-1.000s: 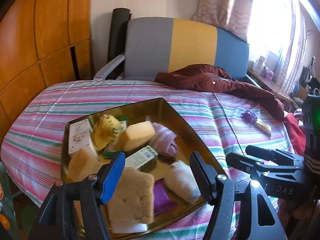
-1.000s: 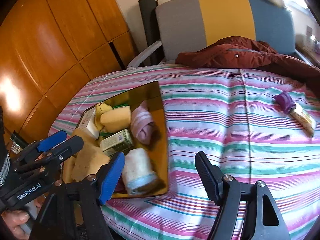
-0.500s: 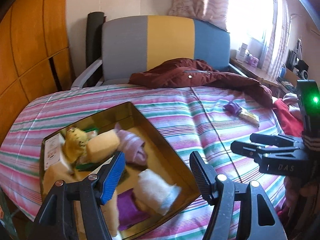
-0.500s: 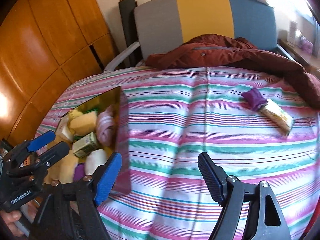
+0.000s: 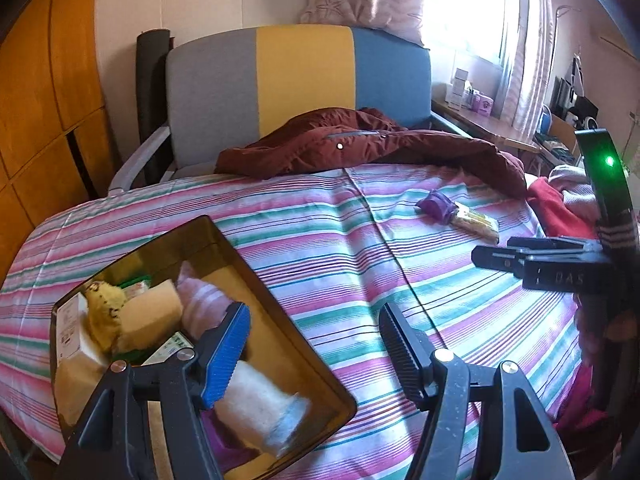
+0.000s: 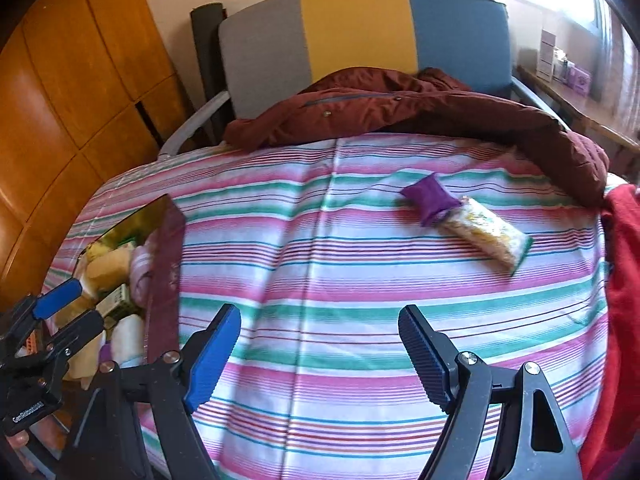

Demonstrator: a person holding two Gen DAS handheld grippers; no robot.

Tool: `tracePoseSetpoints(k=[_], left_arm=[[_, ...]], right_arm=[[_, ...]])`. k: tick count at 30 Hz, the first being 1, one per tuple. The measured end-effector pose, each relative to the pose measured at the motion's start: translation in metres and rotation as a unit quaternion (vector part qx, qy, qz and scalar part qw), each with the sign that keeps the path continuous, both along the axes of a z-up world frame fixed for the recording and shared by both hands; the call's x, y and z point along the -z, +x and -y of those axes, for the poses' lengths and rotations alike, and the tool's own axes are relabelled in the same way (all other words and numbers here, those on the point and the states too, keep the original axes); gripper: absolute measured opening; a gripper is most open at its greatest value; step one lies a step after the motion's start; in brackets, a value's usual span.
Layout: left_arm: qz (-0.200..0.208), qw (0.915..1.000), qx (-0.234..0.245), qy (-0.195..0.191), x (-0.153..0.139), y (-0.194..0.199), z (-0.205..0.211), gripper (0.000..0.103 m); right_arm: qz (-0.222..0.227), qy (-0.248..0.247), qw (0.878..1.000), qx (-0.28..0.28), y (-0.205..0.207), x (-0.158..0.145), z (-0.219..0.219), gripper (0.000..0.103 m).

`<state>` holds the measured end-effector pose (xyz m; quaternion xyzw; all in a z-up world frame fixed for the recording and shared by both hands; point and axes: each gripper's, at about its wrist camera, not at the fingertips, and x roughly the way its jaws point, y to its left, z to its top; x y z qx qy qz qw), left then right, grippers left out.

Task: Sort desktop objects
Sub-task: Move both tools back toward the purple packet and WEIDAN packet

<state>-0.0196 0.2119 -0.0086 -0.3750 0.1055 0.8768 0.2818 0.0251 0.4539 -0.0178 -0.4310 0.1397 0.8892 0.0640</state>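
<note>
Striped cloth point(image 6: 360, 264) covers the table (chair point(image 6: 360, 28) behind); left claw point(image 5: 314, 344) released, right claw point(image 6: 320, 354) opening, both empty.

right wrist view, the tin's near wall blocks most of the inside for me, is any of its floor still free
observer: yes, the left wrist view shows a bare strip of gold floor along the right wall of the tin.
operator: ok and whats against the left wall, cant see that side at all
observer: a white box with print on it leans there.
operator: anything between that box and the yellow sponge
observer: a yellow plush toy with dark spots lies between the box and the sponge.
</note>
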Motion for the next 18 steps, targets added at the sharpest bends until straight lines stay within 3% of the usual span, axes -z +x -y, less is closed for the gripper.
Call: tracePoseSetpoints(k=[18], left_arm=[[0.029,0.9984,0.048,-0.012,0.017,-0.008,-0.06,0.067]], right_arm=[[0.031,0.02,0.997,0.065,-0.016,0.025,-0.122,0.082]])
